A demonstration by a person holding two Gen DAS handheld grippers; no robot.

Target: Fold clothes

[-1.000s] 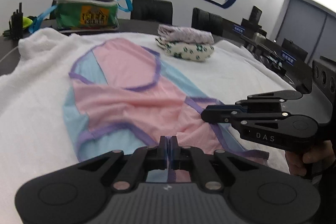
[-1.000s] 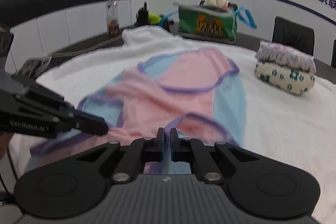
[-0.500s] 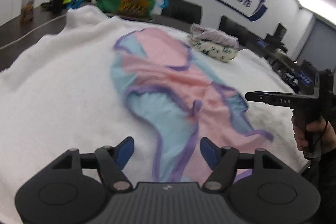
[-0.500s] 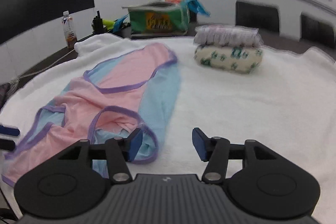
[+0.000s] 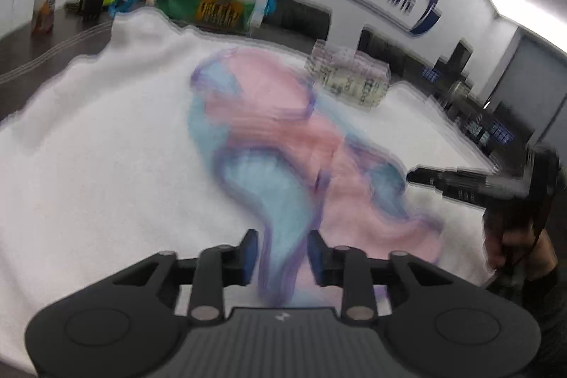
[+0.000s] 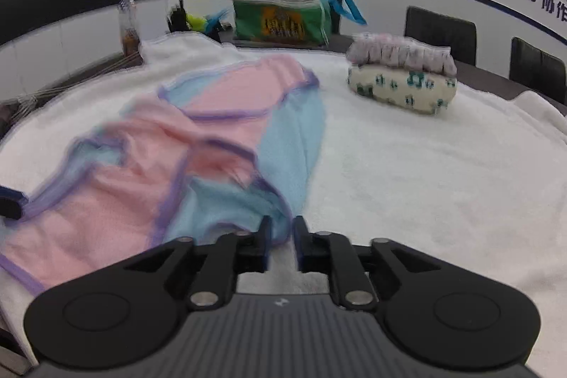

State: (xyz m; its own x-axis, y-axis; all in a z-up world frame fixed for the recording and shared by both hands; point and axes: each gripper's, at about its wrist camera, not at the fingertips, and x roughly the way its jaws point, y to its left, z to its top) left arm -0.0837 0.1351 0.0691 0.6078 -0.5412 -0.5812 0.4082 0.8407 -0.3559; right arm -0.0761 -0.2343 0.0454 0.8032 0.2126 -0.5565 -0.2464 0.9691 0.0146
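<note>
Plainly the pink and blue garment (image 6: 198,144), lying crumpled mid-bench on the white towel (image 6: 425,172), is limp and light, best pinched at its purple hem, which both the left tool (image 5: 281,254) and right tool (image 6: 281,236), jaws just narrowing, straddle unclamped.

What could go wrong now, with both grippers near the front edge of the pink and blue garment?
1. The right gripper has been closing its fingers; only the garment hem's corner lies between them, so the grasp may slip.
2. The left gripper stands open around a narrow purple-edged strip, so it may catch one layer only.
3. The garment is already rumpled in the middle, so a fold may lock in creases.
</note>
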